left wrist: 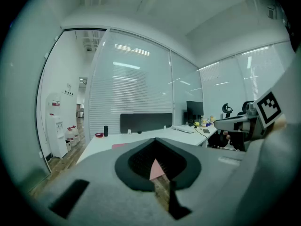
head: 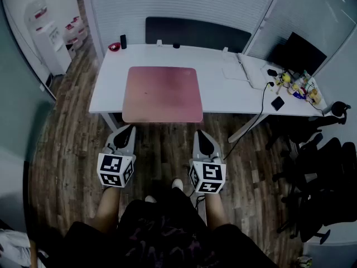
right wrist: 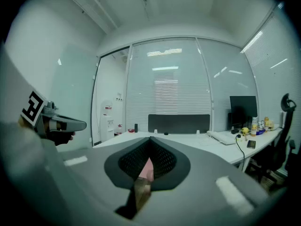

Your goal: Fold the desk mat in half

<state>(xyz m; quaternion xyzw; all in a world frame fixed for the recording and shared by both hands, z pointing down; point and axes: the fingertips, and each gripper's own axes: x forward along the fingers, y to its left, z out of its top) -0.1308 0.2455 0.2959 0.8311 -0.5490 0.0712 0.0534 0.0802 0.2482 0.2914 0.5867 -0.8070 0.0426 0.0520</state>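
Counting from the head view: one pink desk mat [head: 162, 94] lies flat and unfolded on the one white table [head: 223, 91], its near side along the table's near edge. Two tools are held over the wooden floor [head: 162, 149] just short of that edge, clear of the mat: the left hand-held gripper [head: 129, 132] and the right hand-held gripper [head: 201, 135]. Each gripper's own view shows its jaws pressed together with nothing between them; only a sliver of pink mat shows beyond.

Only the head view takes in the whole mat and the person's legs. The gripper views show instead the ceiling and the glass walls with blinds, and each catches the other gripper at its side. One monitor [head: 298, 53] stands at the table's right end, and one water dispenser [head: 50, 46] stands off to the left.
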